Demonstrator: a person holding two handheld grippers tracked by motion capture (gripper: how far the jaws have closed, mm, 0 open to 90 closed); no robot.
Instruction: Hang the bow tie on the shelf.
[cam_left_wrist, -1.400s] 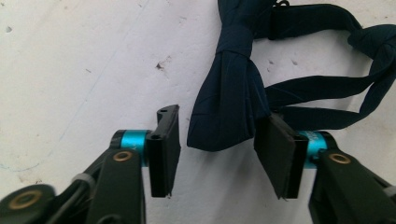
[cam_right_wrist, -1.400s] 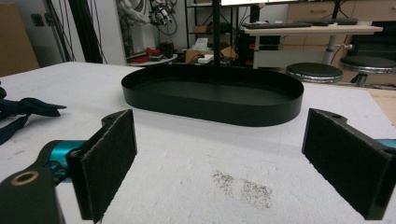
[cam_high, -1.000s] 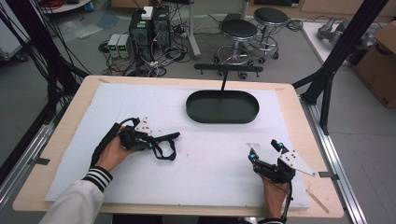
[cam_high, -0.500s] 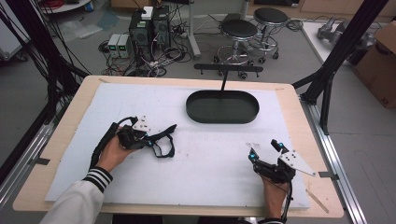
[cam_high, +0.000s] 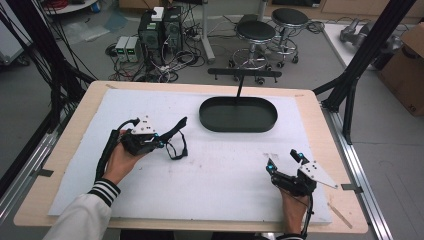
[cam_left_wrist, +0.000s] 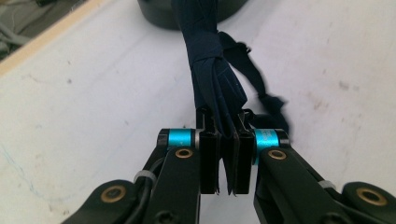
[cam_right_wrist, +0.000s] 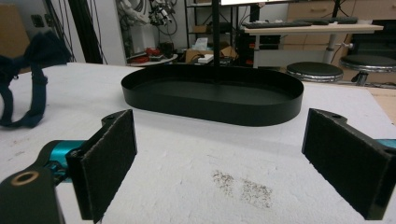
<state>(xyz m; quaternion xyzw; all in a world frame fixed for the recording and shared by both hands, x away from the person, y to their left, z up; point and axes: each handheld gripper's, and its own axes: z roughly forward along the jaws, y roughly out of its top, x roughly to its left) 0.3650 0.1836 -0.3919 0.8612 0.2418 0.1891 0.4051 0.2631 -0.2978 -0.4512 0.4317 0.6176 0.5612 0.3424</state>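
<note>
A dark navy fabric strap with a bow-like knot (cam_high: 176, 131) is pinched in my left gripper (cam_high: 162, 142) at the table's left middle. Its free end sticks up toward the tray and a loop (cam_high: 178, 151) hangs down to the white mat. In the left gripper view the jaws (cam_left_wrist: 223, 126) are shut on the folded strap (cam_left_wrist: 210, 60), which runs away from the pads. My right gripper (cam_high: 283, 160) rests near the front right, open and holding nothing. In the right gripper view its pads (cam_right_wrist: 112, 161) stand wide apart, facing the black oval tray (cam_right_wrist: 210, 109).
The black oval tray (cam_high: 238, 129) sits at the back centre of the white mat, with a thin post and T-bar (cam_high: 243, 74) rising from it. The wooden table edge (cam_high: 325, 130) frames the mat. Stools and cables lie beyond the far edge.
The strap's free end has risen from the mat and now points up toward the tray. The left hand has shifted slightly. The right gripper has stayed put.
</note>
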